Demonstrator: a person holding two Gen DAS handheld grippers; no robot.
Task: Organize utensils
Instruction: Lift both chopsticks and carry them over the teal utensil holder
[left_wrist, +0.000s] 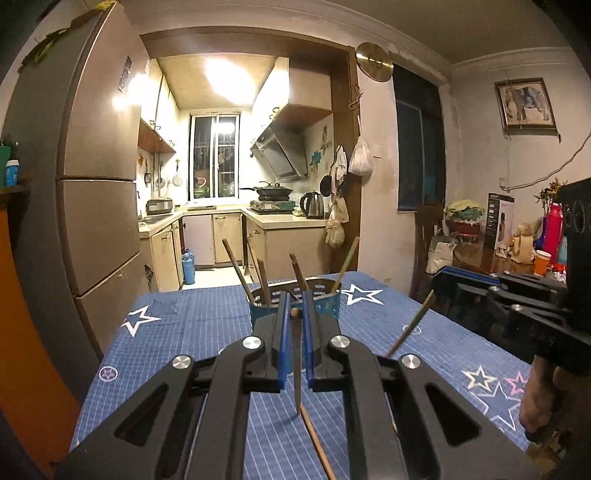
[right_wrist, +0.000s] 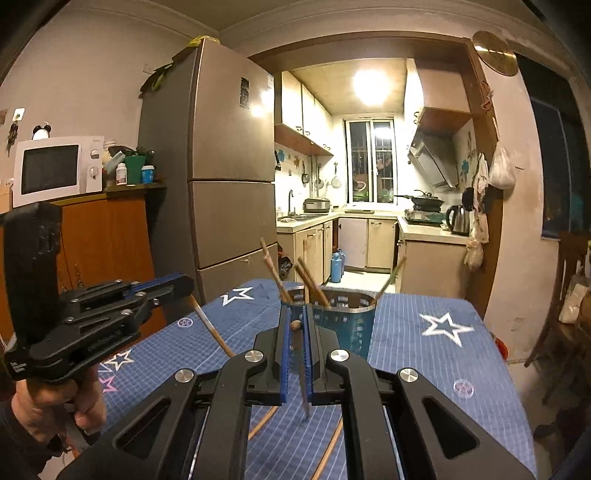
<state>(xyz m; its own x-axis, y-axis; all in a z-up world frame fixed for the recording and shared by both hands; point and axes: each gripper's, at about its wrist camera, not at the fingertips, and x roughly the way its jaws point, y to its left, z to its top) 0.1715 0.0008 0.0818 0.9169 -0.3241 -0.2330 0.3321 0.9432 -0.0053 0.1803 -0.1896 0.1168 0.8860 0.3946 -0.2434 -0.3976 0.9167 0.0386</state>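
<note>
A blue perforated utensil holder (left_wrist: 328, 304) (right_wrist: 347, 325) stands on the blue star tablecloth (left_wrist: 192, 317) with several wooden chopsticks (left_wrist: 236, 267) leaning in it. My left gripper (left_wrist: 294, 297) is shut on a single chopstick (left_wrist: 296, 365), held a little in front of the holder, tip pointing down. My right gripper (right_wrist: 295, 312) is shut on another chopstick (right_wrist: 303, 380) just in front of the holder. The right gripper also shows in the left wrist view (left_wrist: 447, 275), and the left gripper in the right wrist view (right_wrist: 184, 282). Loose chopsticks (left_wrist: 317, 443) (right_wrist: 328, 454) lie on the cloth.
A tall fridge (right_wrist: 221, 166) stands left of the kitchen doorway. A wooden cabinet with a microwave (right_wrist: 51, 168) is further left. A cluttered side table (left_wrist: 517, 243) and a chair (right_wrist: 569, 295) stand to the right of the table.
</note>
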